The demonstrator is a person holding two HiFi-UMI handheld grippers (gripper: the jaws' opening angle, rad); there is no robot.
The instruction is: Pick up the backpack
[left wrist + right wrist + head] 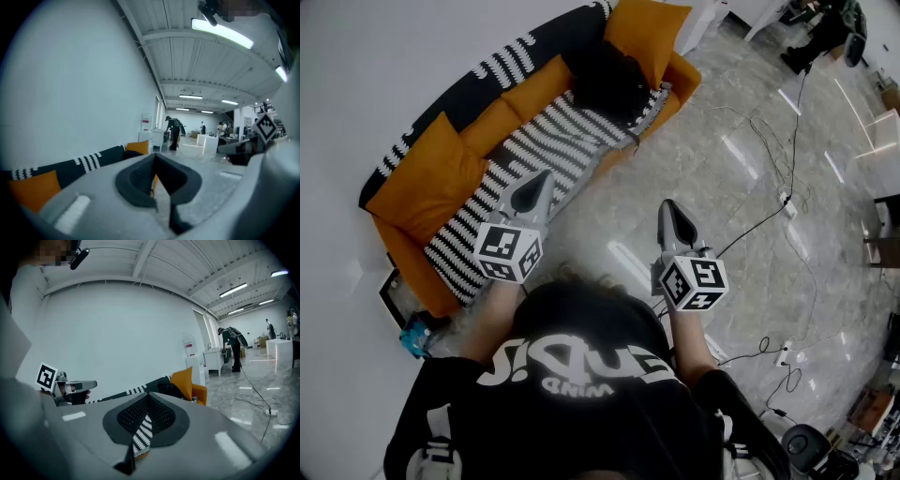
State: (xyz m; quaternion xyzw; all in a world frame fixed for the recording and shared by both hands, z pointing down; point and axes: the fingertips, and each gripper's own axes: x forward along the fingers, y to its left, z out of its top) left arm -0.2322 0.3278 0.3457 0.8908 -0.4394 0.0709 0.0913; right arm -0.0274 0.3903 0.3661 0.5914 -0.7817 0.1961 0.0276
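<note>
The black backpack point(605, 75) lies on the seat of an orange sofa point(478, 136) with black-and-white striped covers, near its far end, beside an orange cushion point(642, 33). In the right gripper view the backpack point(169, 389) shows as a dark shape next to that cushion. My left gripper point(538, 180) is held out over the sofa's near front edge, its jaws shut with nothing in them. My right gripper point(669, 208) hovers over the bare floor, likewise shut and empty. Both are well short of the backpack. The left gripper point(154, 158) and right gripper point(148, 397) point roughly level.
The floor is glossy grey tile with cables point(769, 211) and a power strip point(787, 201) to my right. A person point(817, 36) stands at the far end of the room by white tables. A small blue object point(417, 336) sits at the sofa's near end.
</note>
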